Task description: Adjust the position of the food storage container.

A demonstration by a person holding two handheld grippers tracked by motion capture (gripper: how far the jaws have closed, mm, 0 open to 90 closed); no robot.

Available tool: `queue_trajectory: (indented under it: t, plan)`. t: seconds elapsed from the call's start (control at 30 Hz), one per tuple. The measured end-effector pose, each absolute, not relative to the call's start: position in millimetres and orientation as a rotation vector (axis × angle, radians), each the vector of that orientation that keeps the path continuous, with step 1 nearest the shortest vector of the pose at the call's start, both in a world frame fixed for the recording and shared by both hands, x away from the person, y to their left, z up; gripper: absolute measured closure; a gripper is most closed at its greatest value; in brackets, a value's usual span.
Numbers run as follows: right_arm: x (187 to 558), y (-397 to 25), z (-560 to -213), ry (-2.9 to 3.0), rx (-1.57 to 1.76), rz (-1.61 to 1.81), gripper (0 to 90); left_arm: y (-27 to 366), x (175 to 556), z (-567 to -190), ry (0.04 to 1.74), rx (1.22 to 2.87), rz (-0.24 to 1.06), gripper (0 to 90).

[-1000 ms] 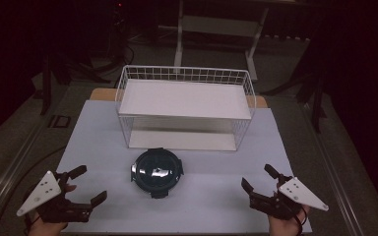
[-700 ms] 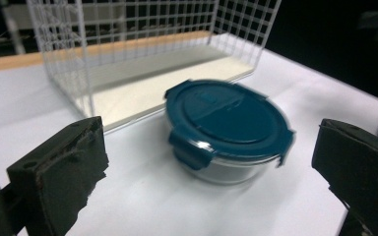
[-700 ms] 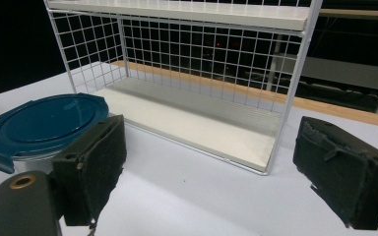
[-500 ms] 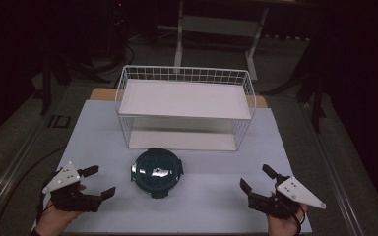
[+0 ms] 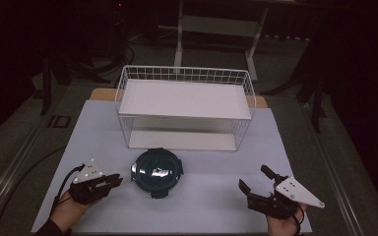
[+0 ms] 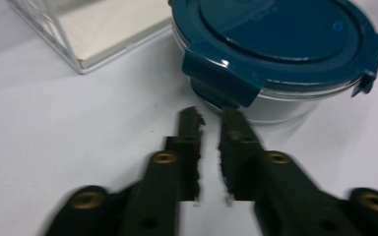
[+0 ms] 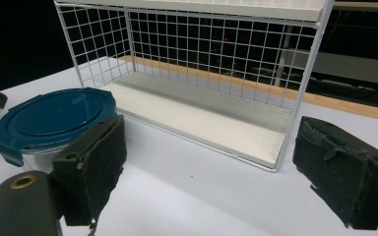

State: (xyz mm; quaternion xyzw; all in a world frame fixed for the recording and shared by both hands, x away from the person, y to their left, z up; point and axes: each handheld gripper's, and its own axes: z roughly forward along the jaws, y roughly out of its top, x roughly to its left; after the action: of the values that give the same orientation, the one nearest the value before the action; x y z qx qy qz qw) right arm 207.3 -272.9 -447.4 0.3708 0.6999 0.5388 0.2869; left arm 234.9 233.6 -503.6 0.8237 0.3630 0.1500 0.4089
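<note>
High view, tub: my landmark, a round tub (image 5: 156,172) with a dark teal clip-on lid, stands on the table (image 5: 206,189) just in front of the wire rack (image 5: 184,110).
Left fingers: my left fingers (image 5: 112,181) lie low over the table just left of the tub, tips aimed at it, apart from it by a narrow strip of table.
Left fingers, state: nearly together, a thin slit between the two, with nothing in it.
Left gripper view, tub: the tub (image 6: 280,54) sits right ahead of my left fingers (image 6: 211,118); one of the lid's side clips (image 6: 216,78) hangs just past the tips. I cannot tell whether the tips touch it.
Right fingers: my right fingers (image 5: 257,184) rest well right of the tub, near the table's front edge, pointing up and left toward it.
Right fingers, state: spread wide, holding nothing.
Right gripper view, tub: the tub (image 7: 54,120) shows far off, partly behind my left-hand pad (image 7: 96,167); the other pad (image 7: 347,169) stands wide to the right.
Rack: white wire, two flat white shelves, upright behind the tub; in the right gripper view its lower shelf (image 7: 202,120) lies just beyond and right of the tub.
Lid: shut flat on the tub, clips folded down.
</note>
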Motion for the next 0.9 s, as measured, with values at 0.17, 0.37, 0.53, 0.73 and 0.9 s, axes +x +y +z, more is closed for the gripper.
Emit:
queue_trajectory:
  t: [0.17,0.37,0.53,0.73,0.9]
  plan:
    - [207,-273,-448,1.878,0.991,1.442,13.1,224,241,-503,0.897,2.100,0.379,89.8]
    - [208,-273,-448,1.878,0.995,1.446,13.1,219,251,-502,0.903,2.103,0.363,89.8]
    - [208,-274,-448,1.879,0.997,1.447,13.2,214,256,-505,0.902,2.090,0.368,89.8]
    - [209,-273,-449,1.888,0.990,1.447,13.2,211,261,-503,0.908,2.102,0.394,89.9]
    - [208,-272,-448,1.889,0.988,1.448,13.2,206,269,-502,0.919,2.102,0.365,89.9]
